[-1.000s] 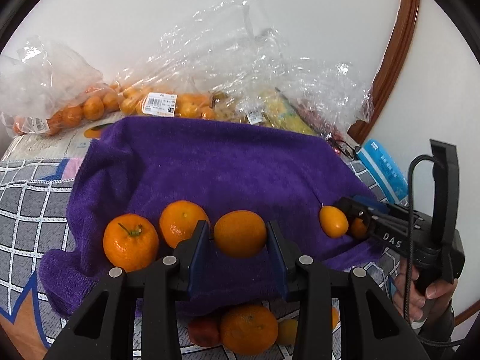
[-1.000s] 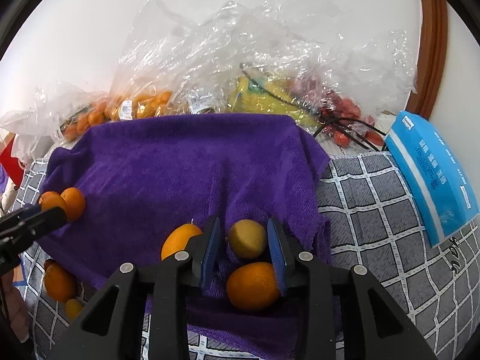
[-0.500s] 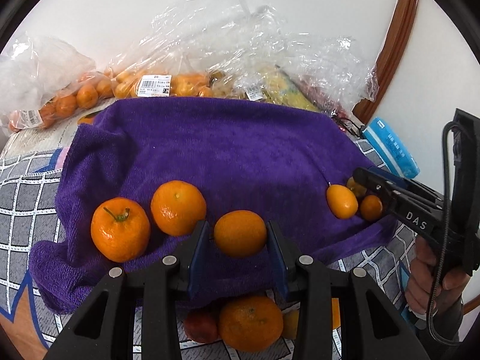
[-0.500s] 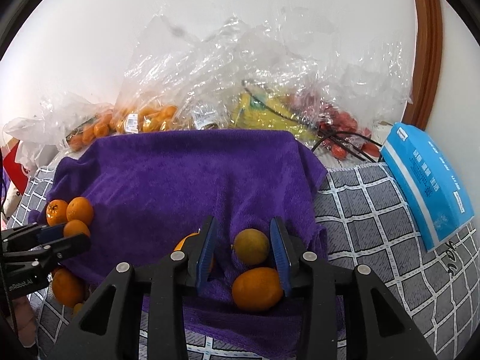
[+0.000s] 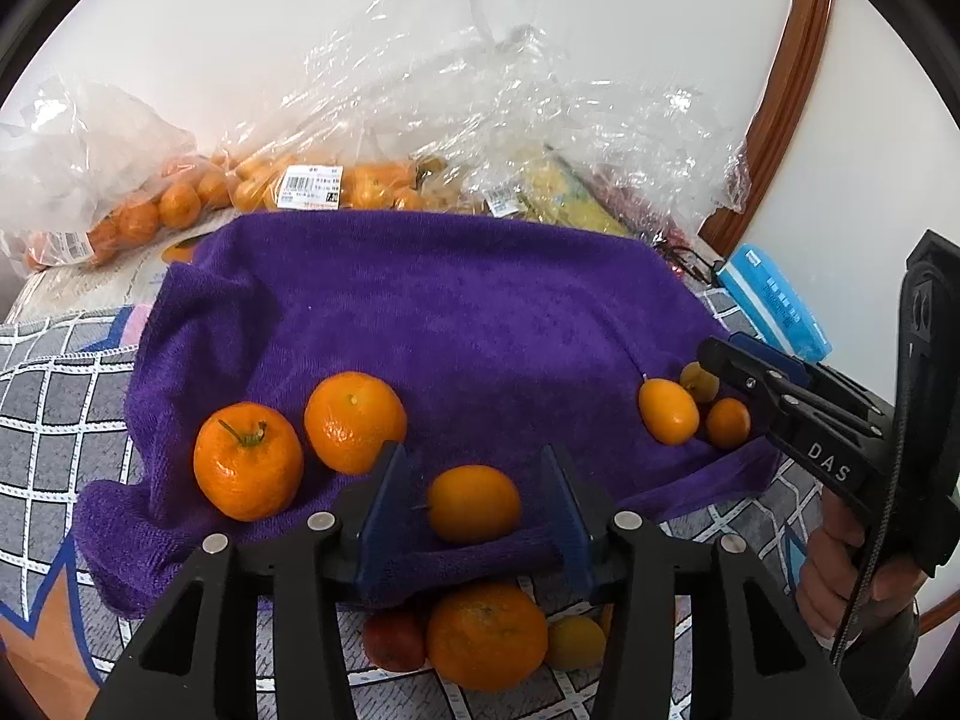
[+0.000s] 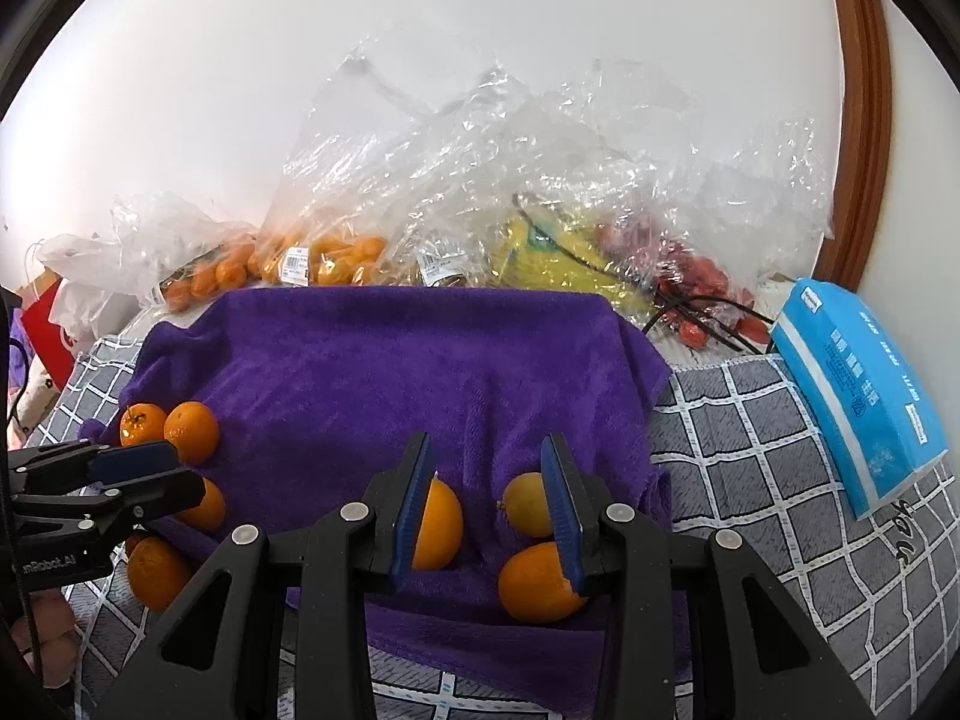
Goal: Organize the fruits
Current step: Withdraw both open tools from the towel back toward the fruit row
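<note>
- The purple towel (image 5: 456, 324) covers the middle of the grey checked cloth (image 6: 756, 456); every loose fruit named below lies along its near edge or just off it.
- Behind the towel, against the wall, clear plastic bags (image 5: 480, 120) hold more oranges and other produce; a blue packet (image 6: 852, 384) lies off the towel's right side.
- Left gripper (image 5: 474, 507): its jaws are opening, with a small orange (image 5: 474, 504) lying on the towel between the blue pads, a gap showing on each side.
- Just to the left of those tongs sit two larger oranges, touching: one with a stem (image 5: 247, 459) and one without (image 5: 355, 421).
- Below the towel's front edge, on the checked cloth, an orange (image 5: 486, 636) sits between a red fruit (image 5: 393, 639) and a yellowish one (image 5: 576, 642).
- Right gripper (image 6: 487, 507): jaws apart, nothing clamped. An orange kumquat (image 6: 441, 522) is partly behind the left pad, a yellowish one (image 6: 528, 504) touches or sits just beside the right pad's inner face, and a third (image 6: 537, 582) lies nearer, under that pad.
</note>
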### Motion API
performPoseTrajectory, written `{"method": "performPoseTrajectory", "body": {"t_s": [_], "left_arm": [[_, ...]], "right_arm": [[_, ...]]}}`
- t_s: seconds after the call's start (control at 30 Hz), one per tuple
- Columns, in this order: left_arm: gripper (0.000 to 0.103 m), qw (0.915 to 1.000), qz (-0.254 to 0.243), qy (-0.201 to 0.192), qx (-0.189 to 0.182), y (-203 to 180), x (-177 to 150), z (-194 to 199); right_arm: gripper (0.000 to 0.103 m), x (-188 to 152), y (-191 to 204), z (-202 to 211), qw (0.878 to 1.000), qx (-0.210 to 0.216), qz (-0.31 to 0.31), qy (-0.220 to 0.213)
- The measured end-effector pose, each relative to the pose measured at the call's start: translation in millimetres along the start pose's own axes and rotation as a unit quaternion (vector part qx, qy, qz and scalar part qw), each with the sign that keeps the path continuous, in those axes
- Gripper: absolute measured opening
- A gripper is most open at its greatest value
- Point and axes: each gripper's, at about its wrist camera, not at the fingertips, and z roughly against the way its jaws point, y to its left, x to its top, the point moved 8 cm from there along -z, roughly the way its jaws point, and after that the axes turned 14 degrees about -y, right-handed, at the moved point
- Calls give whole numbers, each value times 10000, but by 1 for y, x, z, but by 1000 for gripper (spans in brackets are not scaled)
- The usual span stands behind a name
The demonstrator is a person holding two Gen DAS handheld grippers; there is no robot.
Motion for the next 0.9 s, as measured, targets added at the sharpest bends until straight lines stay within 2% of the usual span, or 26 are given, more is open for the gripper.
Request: {"method": "performPoseTrajectory", "body": {"t_s": [0.1,0.27,0.47,0.57,0.7,0.77,0.9], "left_arm": [[48,10000,37,-47,-14,-2,3,5],[48,9997,12,-249,-39,-6,11,16],[48,9983,-124,-563,33,-15,23,34],[48,9972,-252,-702,-3,-25,28,44],[48,9966,-309,-759,-48,-32,33,60],[48,9967,-229,-775,-110,-31,32,72],[48,9959,-179,-887,38,-21,30,97]], "right_arm": [[38,4,3,6,9999,42,-59,-107],[38,20,7,23,9987,-125,97,-479],[38,27,5,45,9989,-381,-57,-260],[46,29,2,62,9980,-560,-184,-244],[46,29,4,84,9984,-371,-428,-42],[46,30,4,97,9981,-348,-490,-99],[46,31,7,119,9974,-240,-637,-239]]}}
